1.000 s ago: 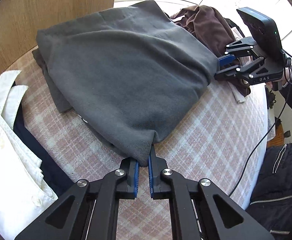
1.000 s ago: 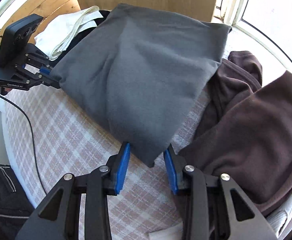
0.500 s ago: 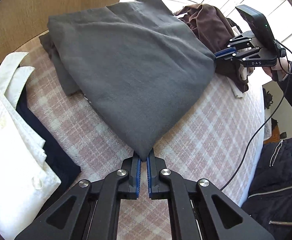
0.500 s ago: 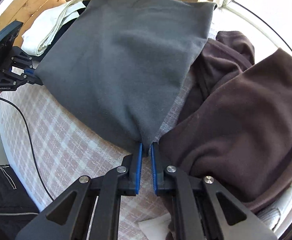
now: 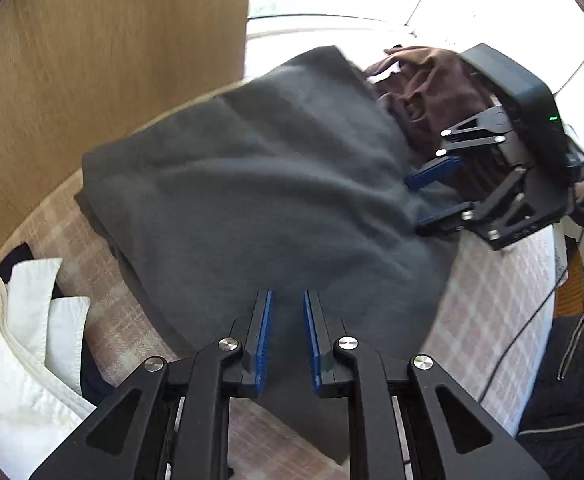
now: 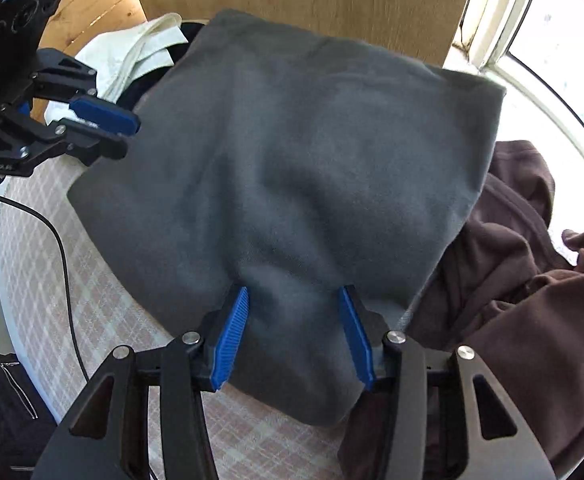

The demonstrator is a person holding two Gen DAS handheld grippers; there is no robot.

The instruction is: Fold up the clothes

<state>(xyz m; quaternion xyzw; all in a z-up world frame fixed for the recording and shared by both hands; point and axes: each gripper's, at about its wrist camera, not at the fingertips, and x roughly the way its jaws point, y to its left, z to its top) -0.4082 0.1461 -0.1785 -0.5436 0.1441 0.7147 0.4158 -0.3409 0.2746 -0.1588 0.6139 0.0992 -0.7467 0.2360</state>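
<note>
Where both pinched corners earlier, each tool [image 5: 288, 338] [image 6: 295, 336] has just opened over the grey garment [image 6: 311, 184]

Surface: tabletop [image 5: 487, 304] under a pink-and-cream checked cloth, rounded front edge.
Back: light wooden panel [image 5: 112, 64] behind the far edge.
Window: white-framed window [image 6: 531, 28] at the far right corner.
Light: bright daylight.

Grey garment [image 5: 276, 200] motion-blurred; brown garment [image 6: 523, 320] cut off at frame edge.
</note>
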